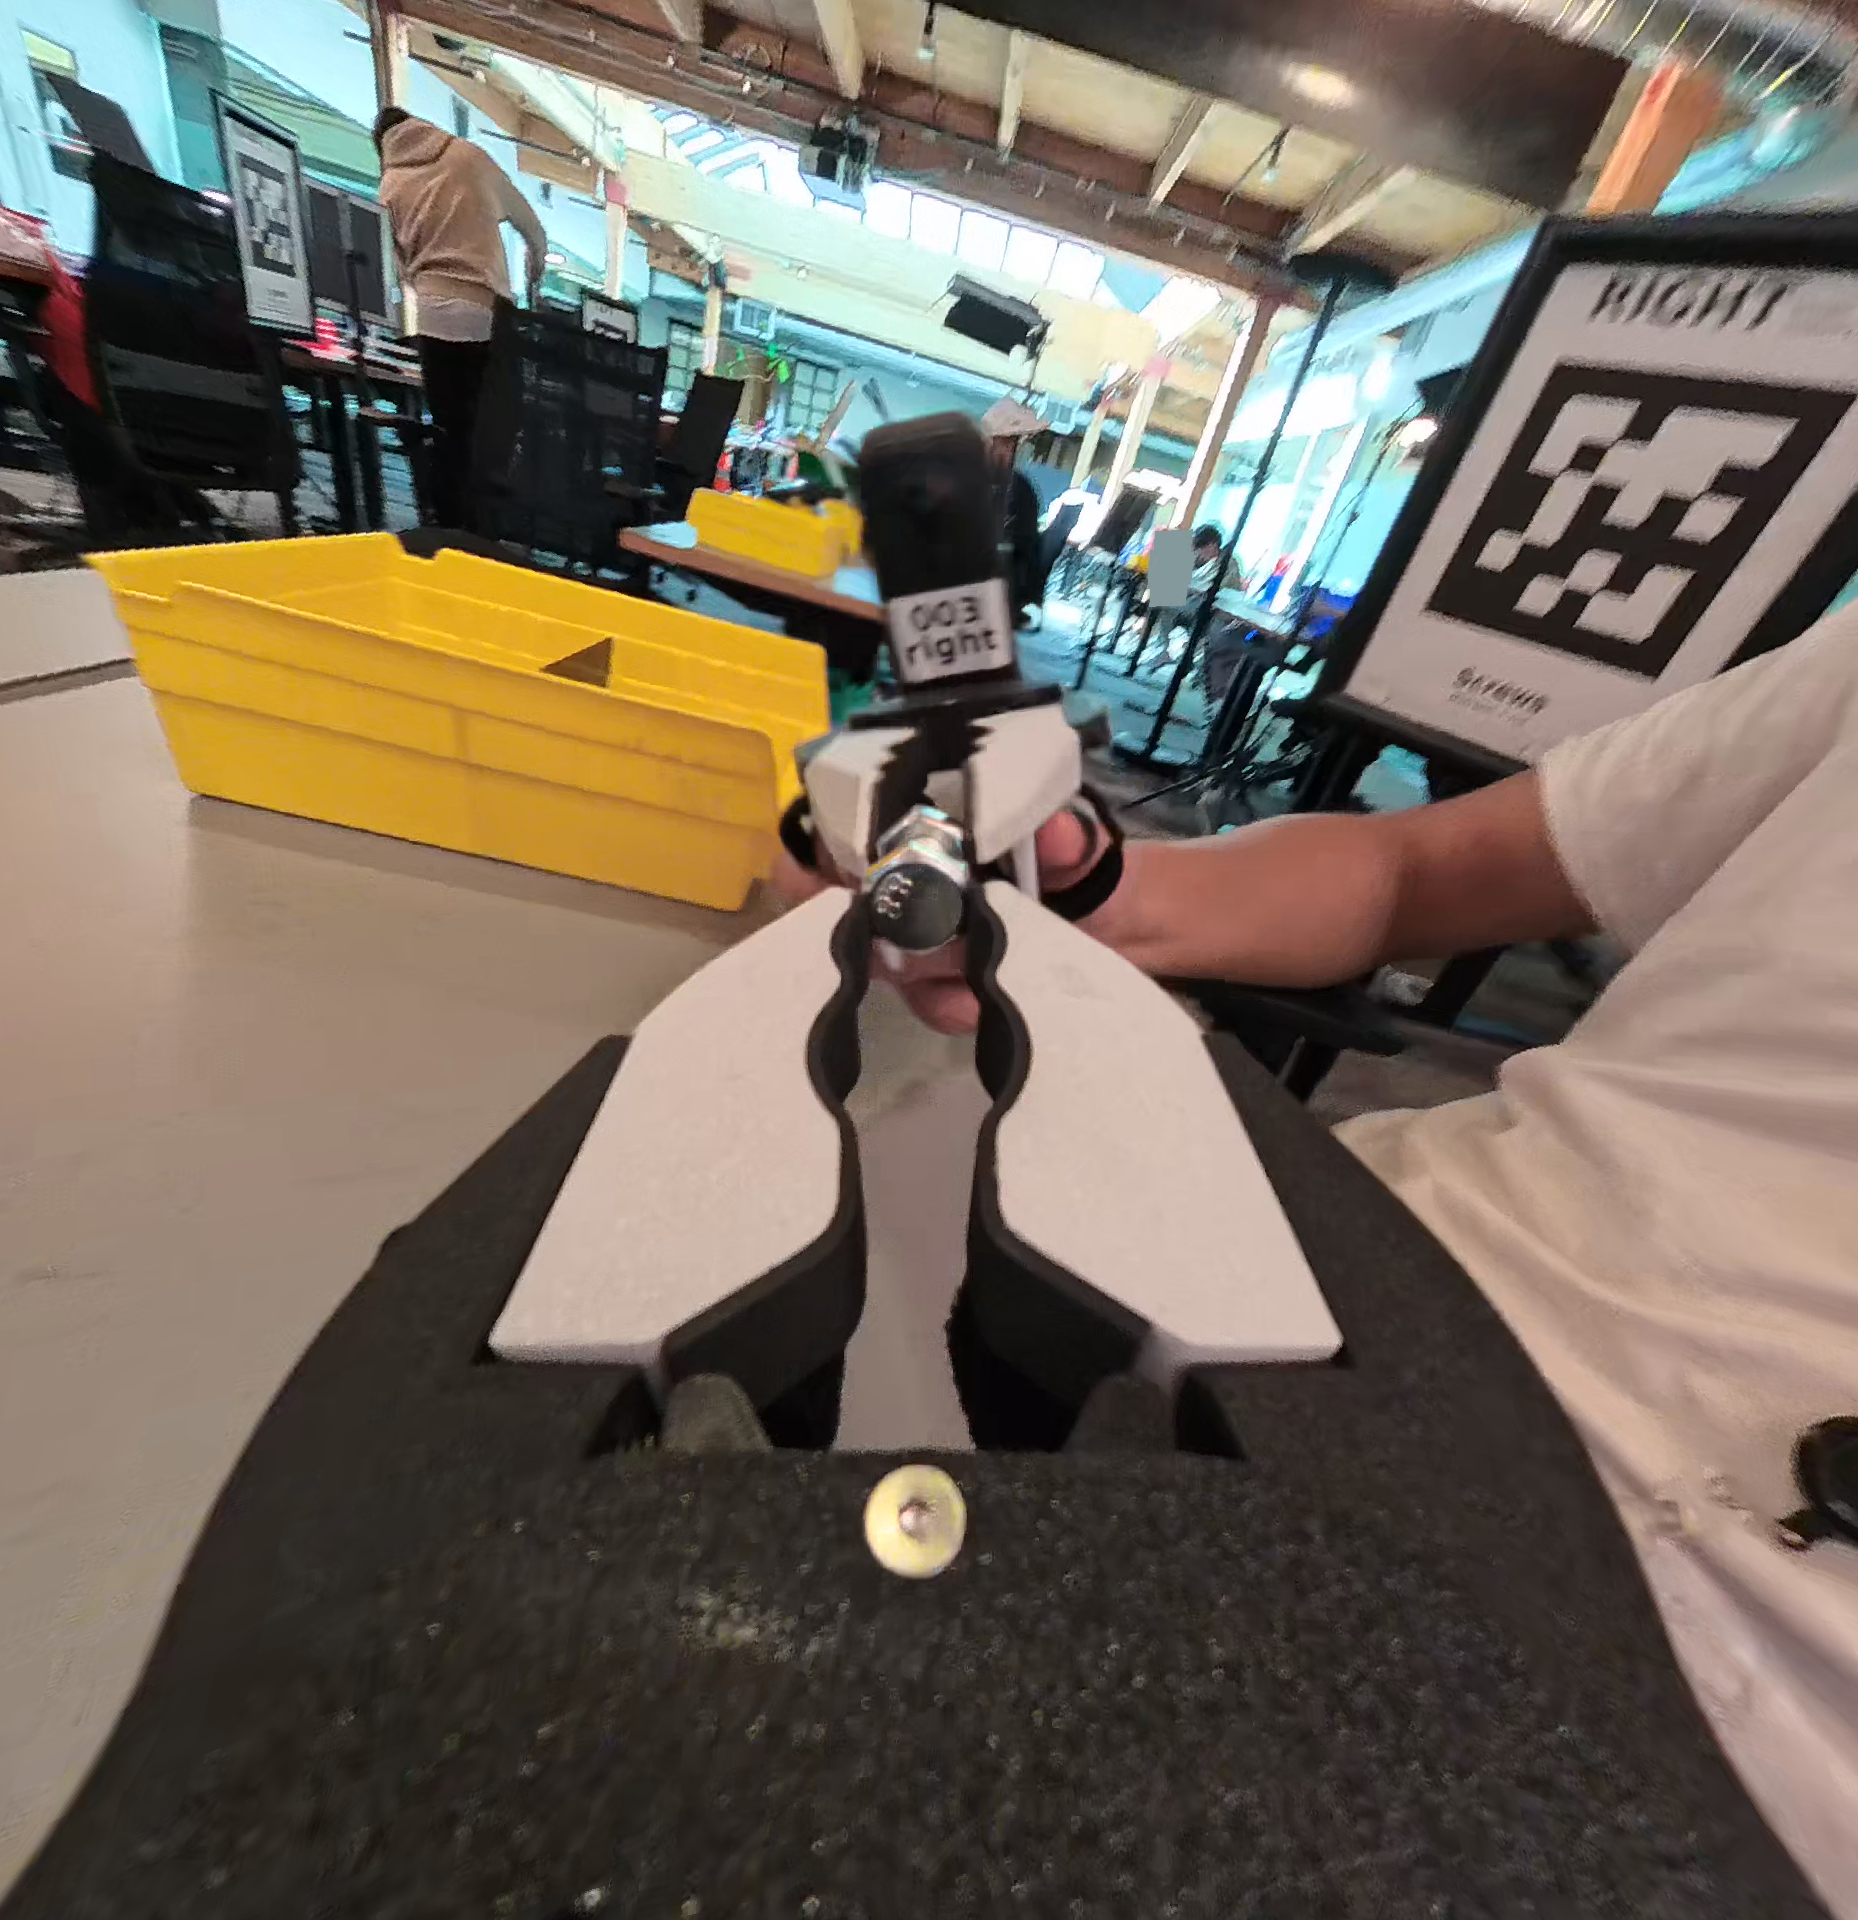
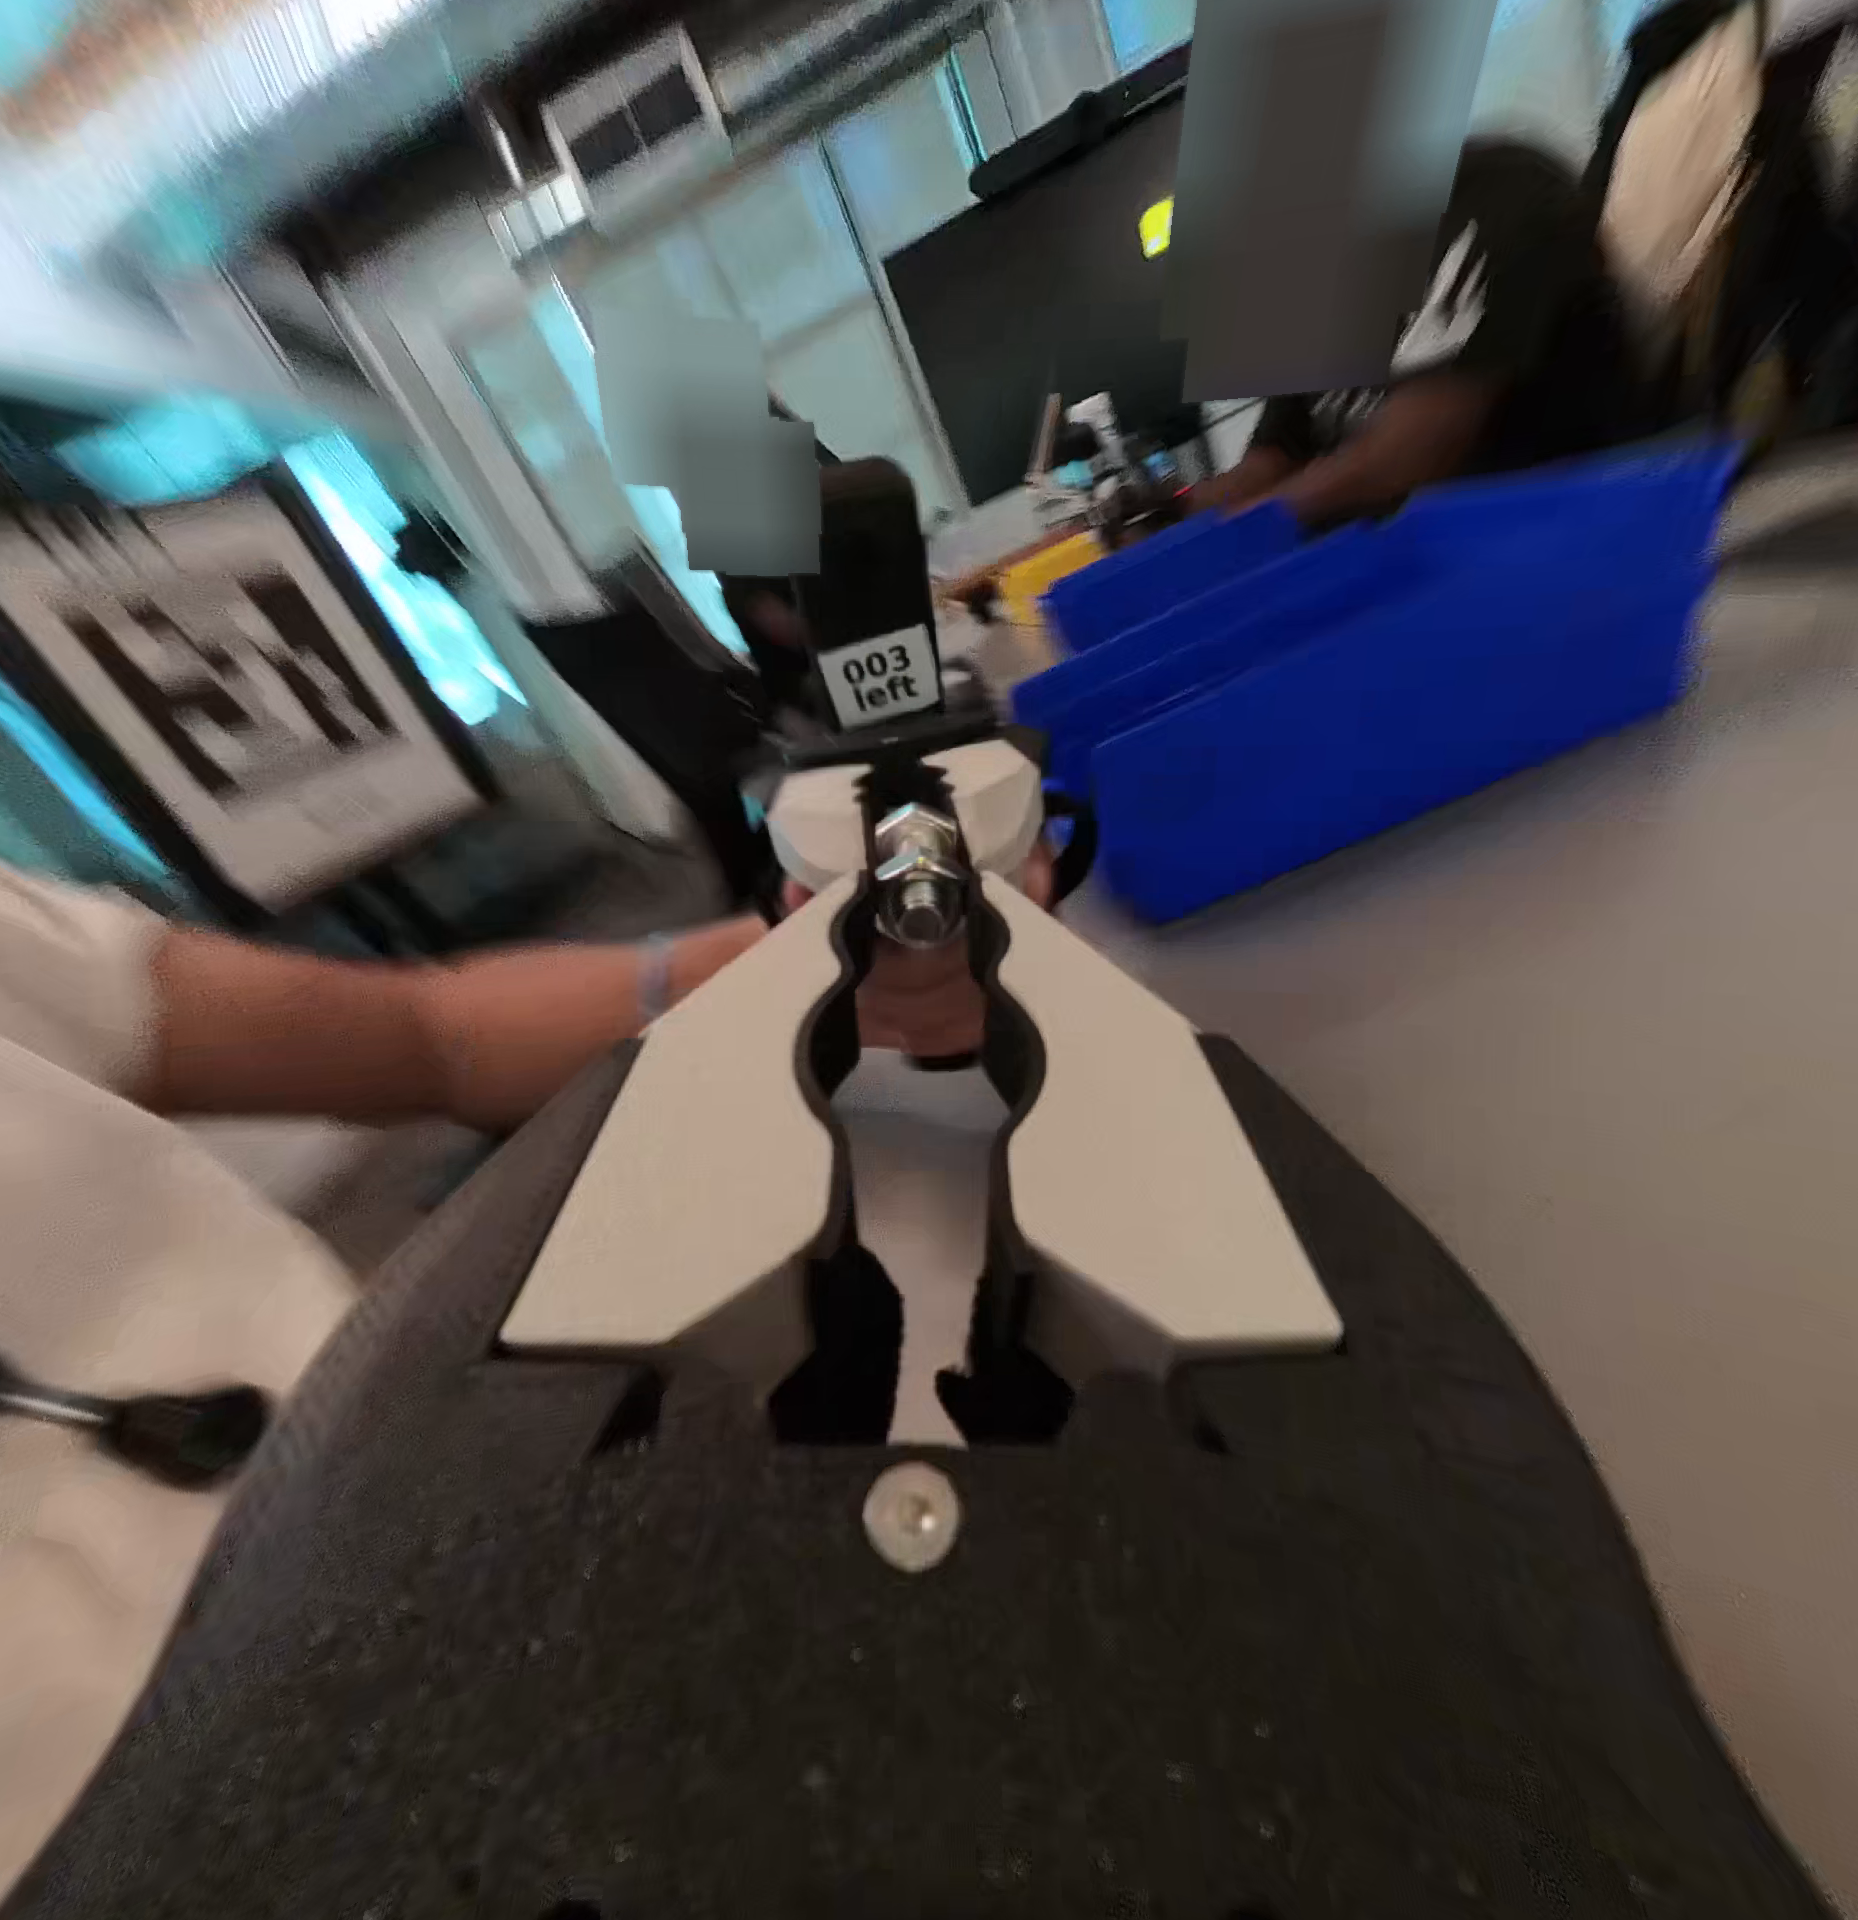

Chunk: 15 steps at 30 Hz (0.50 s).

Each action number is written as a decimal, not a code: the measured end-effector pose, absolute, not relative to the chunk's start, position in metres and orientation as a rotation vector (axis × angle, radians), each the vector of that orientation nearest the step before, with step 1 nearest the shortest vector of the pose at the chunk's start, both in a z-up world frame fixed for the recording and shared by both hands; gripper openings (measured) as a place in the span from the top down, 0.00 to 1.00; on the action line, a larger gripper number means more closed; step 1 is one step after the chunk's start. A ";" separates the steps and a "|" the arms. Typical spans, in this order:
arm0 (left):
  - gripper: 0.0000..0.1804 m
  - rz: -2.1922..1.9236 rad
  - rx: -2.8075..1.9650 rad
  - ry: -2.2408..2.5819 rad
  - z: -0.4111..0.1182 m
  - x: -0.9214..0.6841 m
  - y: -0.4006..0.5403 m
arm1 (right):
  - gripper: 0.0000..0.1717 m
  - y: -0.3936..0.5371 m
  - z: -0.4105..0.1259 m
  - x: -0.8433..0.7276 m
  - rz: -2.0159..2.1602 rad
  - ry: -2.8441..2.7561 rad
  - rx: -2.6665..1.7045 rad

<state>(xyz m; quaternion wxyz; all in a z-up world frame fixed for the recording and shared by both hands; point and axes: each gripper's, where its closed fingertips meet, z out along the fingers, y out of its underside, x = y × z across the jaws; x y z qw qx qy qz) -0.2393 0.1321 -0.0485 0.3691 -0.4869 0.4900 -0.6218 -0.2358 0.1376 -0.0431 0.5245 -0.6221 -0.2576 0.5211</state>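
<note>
The two grippers, left gripper [image 1: 917, 914] and right gripper [image 2: 917, 914], meet nose to nose above the desk [image 1: 229, 1039], a bolt [image 1: 917, 904] between them, bins [image 1: 457, 707] behind.

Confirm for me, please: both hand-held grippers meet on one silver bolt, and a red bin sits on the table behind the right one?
Not quite: the bin behind the right hand-held gripper is yellow, as the left wrist view shows. Both do meet on the one silver bolt.

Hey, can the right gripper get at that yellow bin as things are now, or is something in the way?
Probably not right away: the right gripper is shut on the nut of a bolt that the left gripper grips. The path to the yellow bin looks open.
</note>
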 end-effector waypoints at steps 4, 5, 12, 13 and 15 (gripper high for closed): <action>0.91 -1.760 -1.248 1.219 -0.042 -0.239 0.126 | 0.90 0.130 -0.042 -0.235 0.335 -1.028 -1.264; 0.90 -1.788 -1.255 1.213 -0.043 -0.239 0.125 | 0.90 0.130 -0.042 -0.235 0.103 -1.096 -1.191; 0.91 -1.842 -1.341 1.205 -0.052 -0.236 0.127 | 0.90 0.133 -0.051 -0.230 -0.985 -1.280 -0.621; 0.91 -1.828 -1.347 1.204 -0.053 -0.236 0.129 | 0.89 0.134 -0.053 -0.230 -0.943 -1.281 -0.658; 0.91 -1.817 -1.333 1.176 -0.049 -0.238 0.133 | 0.81 0.133 -0.047 -0.230 -0.778 -1.230 -0.772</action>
